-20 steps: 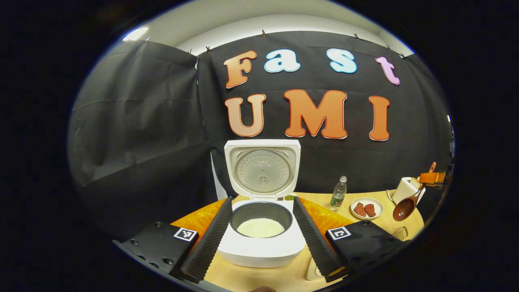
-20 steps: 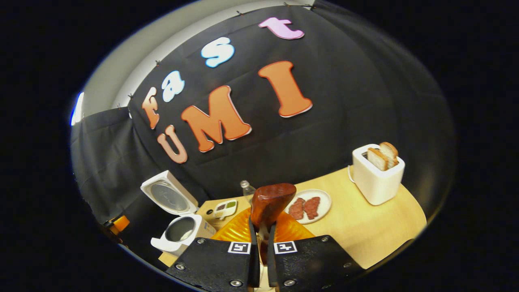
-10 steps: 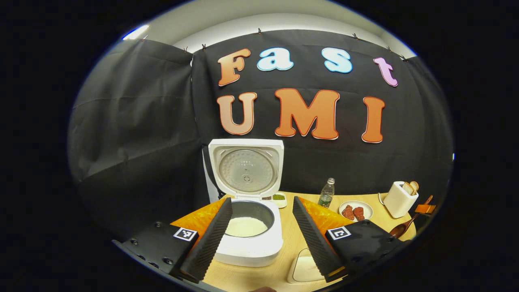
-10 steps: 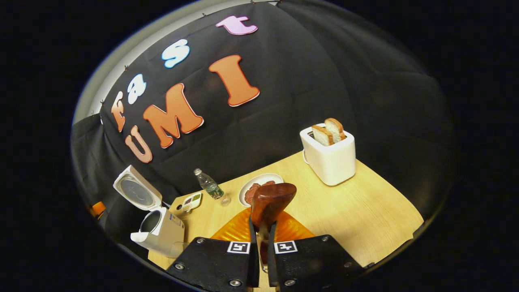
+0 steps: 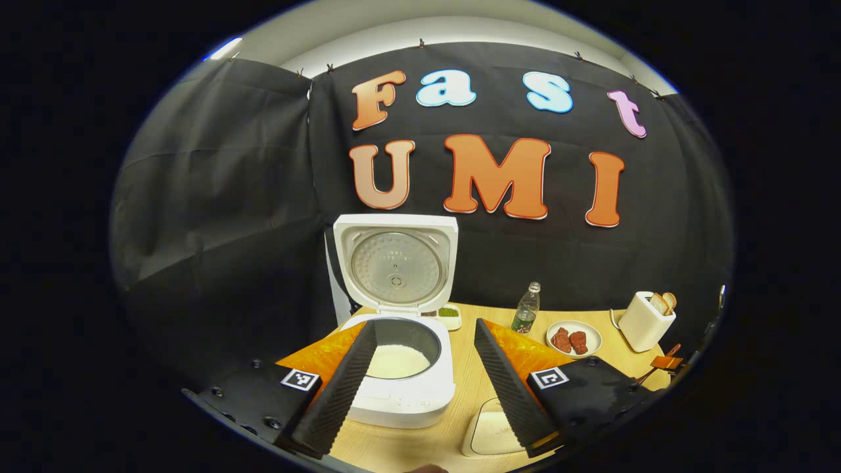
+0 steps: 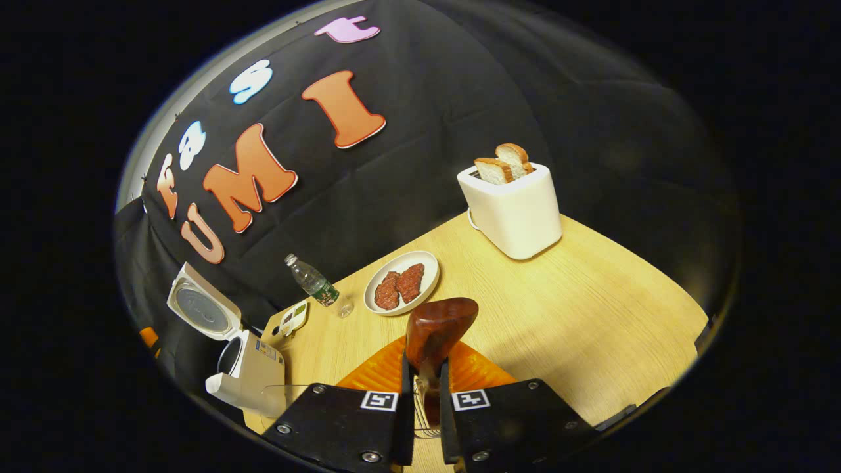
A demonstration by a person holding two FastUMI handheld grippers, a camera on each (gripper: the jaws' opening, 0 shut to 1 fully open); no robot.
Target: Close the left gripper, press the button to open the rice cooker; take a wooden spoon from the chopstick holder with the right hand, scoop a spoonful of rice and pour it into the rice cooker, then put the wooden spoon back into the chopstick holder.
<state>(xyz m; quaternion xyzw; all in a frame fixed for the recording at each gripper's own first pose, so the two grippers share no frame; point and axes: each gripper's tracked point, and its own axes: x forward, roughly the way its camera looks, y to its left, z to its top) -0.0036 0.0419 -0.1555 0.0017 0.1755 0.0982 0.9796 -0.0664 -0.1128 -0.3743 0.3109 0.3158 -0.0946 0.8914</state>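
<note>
in the left gripper view, the left gripper (image 5: 426, 384) sat at six o'clock with its two fingers spread wide apart and nothing between them. just beyond them on the wooden counter (image 5: 473, 341) stood the white rice cooker (image 5: 402, 368), toward seven o'clock of the view's centre, its lid (image 5: 395, 264) tipped fully up and back and a layer of white rice (image 5: 397, 360) lying in the dark inner pot. a pale rounded container (image 5: 489, 433) lay near the right finger at five o'clock. farther off, around four o'clock, stood a clear bottle (image 5: 526, 308), a plate of reddish meat pieces (image 5: 573, 338) and a white toaster (image 5: 646, 320) with bread in its slots. in the right gripper view, the right gripper (image 6: 424, 410) at six o'clock was clamped on the handle of the wooden spoon (image 6: 437, 328), whose dark brown bowl rose just above the fingertips; thin wires of something showed in the gap beneath, too hidden to tell what. past the spoon lay the plate at eleven o'clock, the bottle and a small dish to its left, the open cooker at eight o'clock, and the toaster far off at one o'clock.
</note>
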